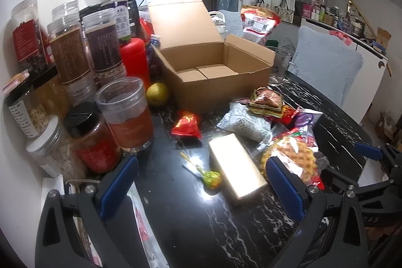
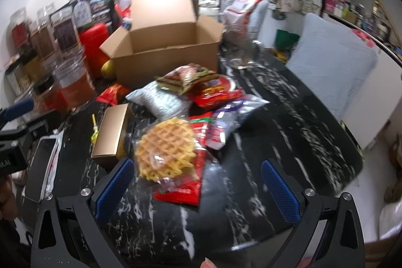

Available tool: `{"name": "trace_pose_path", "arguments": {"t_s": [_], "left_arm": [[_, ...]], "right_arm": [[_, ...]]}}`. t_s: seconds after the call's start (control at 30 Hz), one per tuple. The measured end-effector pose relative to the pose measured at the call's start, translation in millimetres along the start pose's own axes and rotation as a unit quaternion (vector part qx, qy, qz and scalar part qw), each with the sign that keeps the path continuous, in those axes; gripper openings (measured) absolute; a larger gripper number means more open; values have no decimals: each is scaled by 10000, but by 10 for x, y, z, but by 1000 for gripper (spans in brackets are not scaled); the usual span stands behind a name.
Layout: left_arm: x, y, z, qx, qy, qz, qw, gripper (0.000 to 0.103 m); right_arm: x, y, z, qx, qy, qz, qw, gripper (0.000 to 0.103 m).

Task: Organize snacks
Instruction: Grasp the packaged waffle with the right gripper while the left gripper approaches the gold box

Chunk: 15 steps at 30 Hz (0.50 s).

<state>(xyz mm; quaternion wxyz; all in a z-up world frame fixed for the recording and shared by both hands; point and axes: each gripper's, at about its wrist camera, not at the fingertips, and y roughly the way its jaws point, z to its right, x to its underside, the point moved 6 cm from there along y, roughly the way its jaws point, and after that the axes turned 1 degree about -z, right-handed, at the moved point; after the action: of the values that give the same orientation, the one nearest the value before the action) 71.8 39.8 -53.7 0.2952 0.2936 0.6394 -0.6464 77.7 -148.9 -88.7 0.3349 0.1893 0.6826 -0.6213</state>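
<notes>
1. Status. I hold both tongs above the black white-veined marble table (image 1: 201,230), and nothing is gripped. The left tongs (image 1: 201,182) are spread wide, with the gold rectangular carton (image 1: 236,167) and the green-wrapped lollipop on a yellow stick (image 1: 212,178) lying between and ahead of the fingers. The right tongs (image 2: 197,182) are likewise spread, framing the near end of the round waffle in clear film (image 2: 165,150).

2. Location of items. The snacks lie in a loose heap on the table, in front of the open brown cardboard box (image 1: 216,67), which is empty. The heap includes a white crinkled pouch (image 1: 242,124), a small red foil packet (image 1: 187,124) and a brown-and-gold wrapped packet (image 1: 266,99), the last resting on top of other wrappers. Clear plastic jars (image 1: 125,112) stand at the left of the table, near the small red foil packet.

3. Handling, as I judge it.
- Carton: stiff, likely light; grip across the short width. The glossy faces may slip.
- Waffle: brittle; the film is slick. Pinch the loose film edge or close gently across the disc.
- Pouches: soft, air-filled; grip at a sealed seam, not the belly.
- Lollipop: small; take the head, since the stick lies flat.

4. Caution. Overlapping wrappers may drag neighbours along when lifted.
</notes>
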Motion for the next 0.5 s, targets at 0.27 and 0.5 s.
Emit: {"name": "trace_pose_path", "arguments": {"t_s": [0.27,0.5], "left_arm": [[89,131,-137,-192,-146,-281,9993,103],[204,165,-217,-300,-299,-480,9979,103]], "right_arm": [[-73,390,-244,-77,-684,-160,9975,103],[8,703,-369,-10,-1262,-537,9906,103]]}}
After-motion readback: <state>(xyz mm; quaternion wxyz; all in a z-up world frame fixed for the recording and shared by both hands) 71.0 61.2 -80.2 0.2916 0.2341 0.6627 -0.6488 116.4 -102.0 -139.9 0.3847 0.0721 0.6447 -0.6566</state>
